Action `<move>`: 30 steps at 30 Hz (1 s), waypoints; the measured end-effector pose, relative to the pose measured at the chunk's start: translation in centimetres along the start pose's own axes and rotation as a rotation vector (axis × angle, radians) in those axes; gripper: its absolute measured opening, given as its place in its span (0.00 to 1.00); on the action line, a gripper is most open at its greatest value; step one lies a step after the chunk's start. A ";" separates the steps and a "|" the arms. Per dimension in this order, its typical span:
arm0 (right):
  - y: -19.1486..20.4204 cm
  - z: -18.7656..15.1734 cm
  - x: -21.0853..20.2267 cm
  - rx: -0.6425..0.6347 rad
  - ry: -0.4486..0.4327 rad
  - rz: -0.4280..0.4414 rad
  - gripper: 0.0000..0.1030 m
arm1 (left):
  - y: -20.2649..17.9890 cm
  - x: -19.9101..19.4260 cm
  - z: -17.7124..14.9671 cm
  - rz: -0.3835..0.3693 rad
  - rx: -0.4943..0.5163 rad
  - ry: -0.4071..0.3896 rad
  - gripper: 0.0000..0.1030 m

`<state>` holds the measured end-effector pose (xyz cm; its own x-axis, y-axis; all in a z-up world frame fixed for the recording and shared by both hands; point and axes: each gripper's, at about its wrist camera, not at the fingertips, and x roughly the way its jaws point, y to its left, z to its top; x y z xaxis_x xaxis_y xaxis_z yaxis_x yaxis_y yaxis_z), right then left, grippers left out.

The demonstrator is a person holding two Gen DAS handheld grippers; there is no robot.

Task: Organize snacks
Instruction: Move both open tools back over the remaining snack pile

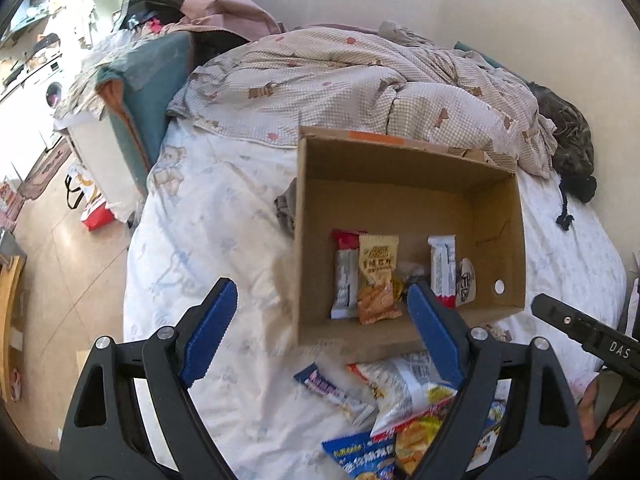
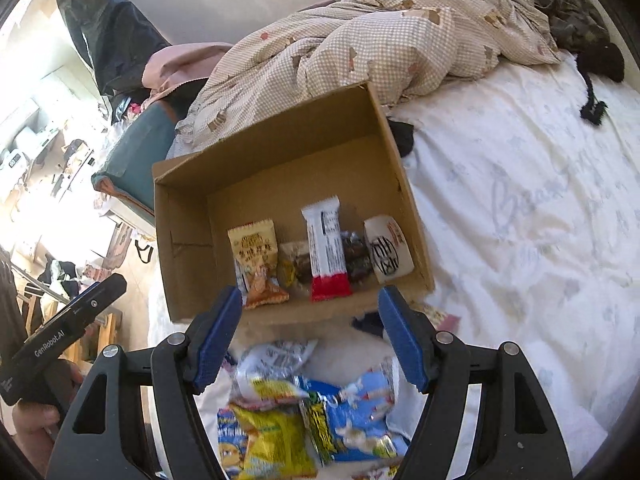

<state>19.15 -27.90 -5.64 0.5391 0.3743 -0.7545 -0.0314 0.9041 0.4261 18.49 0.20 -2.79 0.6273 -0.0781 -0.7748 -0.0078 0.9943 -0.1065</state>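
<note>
Left wrist view shows the cardboard box (image 1: 400, 184) on the bed with some snacks inside; a pile of snack bags (image 2: 304, 412) waits outside; left gripper (image 1: 320, 332) and right gripper (image 2: 310, 334) both gape wide, holding nothing.

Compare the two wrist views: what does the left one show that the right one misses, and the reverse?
Only the left view shows the washing machine and a red-topped silver bar along the orange packet's left side. Only the right view shows two dark clear-wrapped snacks beside the white-and-red bar, plainly. Both show the cardboard box on the bed, the checked quilt, and loose packets in front of open, empty grippers.
</note>
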 end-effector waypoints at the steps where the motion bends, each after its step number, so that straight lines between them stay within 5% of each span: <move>1: -0.2 -0.3 -0.3 0.005 0.001 0.000 0.71 | 0.3 -0.3 -0.3 -0.003 -0.008 0.007 0.83; 22: -2.0 -4.7 -3.8 0.063 0.010 -0.010 0.71 | 1.2 -1.6 -5.2 -0.035 -0.061 0.104 0.83; 25: -2.7 -4.8 -4.0 0.086 0.017 -0.014 0.71 | 0.8 -0.1 -6.3 -0.067 -0.078 0.182 0.83; 30: -3.7 -4.8 -4.3 0.112 0.017 -0.016 0.71 | -0.1 3.9 -10.2 -0.097 -0.093 0.429 0.83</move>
<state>12.87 -31.91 -6.38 0.5243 0.3645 -0.7696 0.0720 0.8815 0.4666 12.95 -0.98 -12.14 0.2490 -0.2130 -0.9448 -0.0473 0.9717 -0.2315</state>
